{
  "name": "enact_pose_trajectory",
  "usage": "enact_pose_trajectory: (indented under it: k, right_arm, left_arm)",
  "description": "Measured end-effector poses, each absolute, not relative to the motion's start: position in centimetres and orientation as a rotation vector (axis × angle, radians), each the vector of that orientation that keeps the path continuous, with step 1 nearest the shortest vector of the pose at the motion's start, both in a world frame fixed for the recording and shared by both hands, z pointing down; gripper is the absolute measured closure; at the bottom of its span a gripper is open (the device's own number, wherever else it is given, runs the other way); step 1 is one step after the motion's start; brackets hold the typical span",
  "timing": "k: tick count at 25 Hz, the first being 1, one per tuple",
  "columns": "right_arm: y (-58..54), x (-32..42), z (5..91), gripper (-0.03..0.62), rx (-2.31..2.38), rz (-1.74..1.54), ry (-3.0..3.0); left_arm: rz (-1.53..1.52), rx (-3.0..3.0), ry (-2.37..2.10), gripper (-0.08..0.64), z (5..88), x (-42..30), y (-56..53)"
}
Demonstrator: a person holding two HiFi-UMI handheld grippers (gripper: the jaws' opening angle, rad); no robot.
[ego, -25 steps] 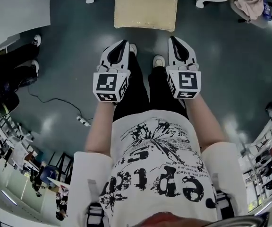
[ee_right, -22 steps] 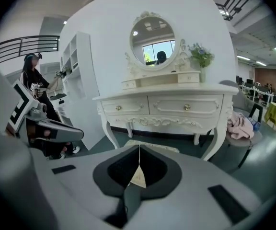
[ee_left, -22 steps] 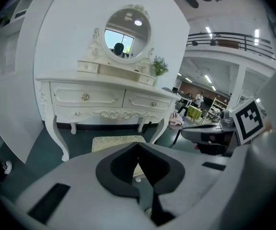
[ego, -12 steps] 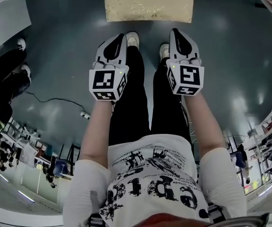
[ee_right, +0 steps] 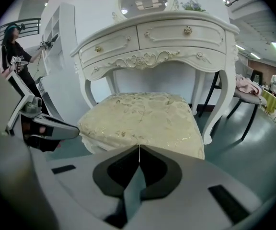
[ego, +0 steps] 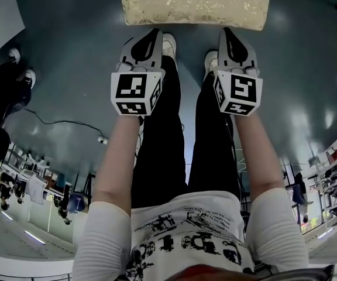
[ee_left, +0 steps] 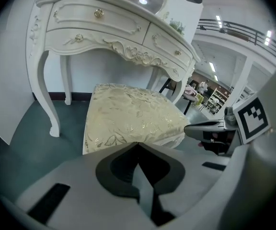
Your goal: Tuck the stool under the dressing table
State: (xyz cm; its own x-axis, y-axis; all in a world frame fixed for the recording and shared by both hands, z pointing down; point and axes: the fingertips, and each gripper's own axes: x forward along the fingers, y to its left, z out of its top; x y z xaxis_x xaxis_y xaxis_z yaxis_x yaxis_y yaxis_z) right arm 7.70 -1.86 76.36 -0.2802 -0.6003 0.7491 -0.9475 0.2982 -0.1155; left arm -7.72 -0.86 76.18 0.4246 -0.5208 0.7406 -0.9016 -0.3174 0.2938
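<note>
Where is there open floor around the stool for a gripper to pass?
Bare floor flanks the stool on both sides, up to the dressing table legs. Tight at the near edge: left gripper, right gripper and the person's shoes crowd it.

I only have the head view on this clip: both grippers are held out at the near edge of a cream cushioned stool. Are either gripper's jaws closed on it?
Observer: No. In their own views, the left gripper and the right gripper each have their jaws together with nothing between them. The stool lies just ahead of the tips.
Reviewer: The dressing table is out of my frame. Where is it?
Observer: The white dressing table stands directly beyond the stool, with its drawer fronts facing the grippers. I can't tell how far under it the stool already sits.
</note>
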Motion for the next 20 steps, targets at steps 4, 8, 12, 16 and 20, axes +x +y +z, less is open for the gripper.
enact_pose_trajectory:
  k: [4, 8, 12, 16, 20]
  right_arm:
    - [-2.3, 6.3, 78.5, 0.574, 1.389, 0.76, -1.968]
    - [-3.0, 6.5, 78.2, 0.574, 1.364, 0.699, -1.999]
    - [-3.5, 7.2, 78.0, 0.574, 1.378, 0.759, -1.979]
    - [-4.7, 6.3, 77.8, 0.574, 1.368, 0.782, -1.969]
    - [-7.2, 5.1, 76.7, 0.574, 1.35, 0.774, -1.959]
  left_arm:
    - [0.684, 1.981, -1.196, 0.54, 78.2, -9.4, -1.9]
    - [0.65, 1.986, -1.219, 0.54, 78.1, -9.2, -2.6]
    - [0.659, 1.991, -1.198, 0.54, 77.8, -8.5, -3.0]
    - [0.649, 2.02, -1.16, 0.54, 77.5, -9.4, -4.1]
    - [0.658, 2.053, -1.131, 0.54, 76.3, -10.5, -6.3]
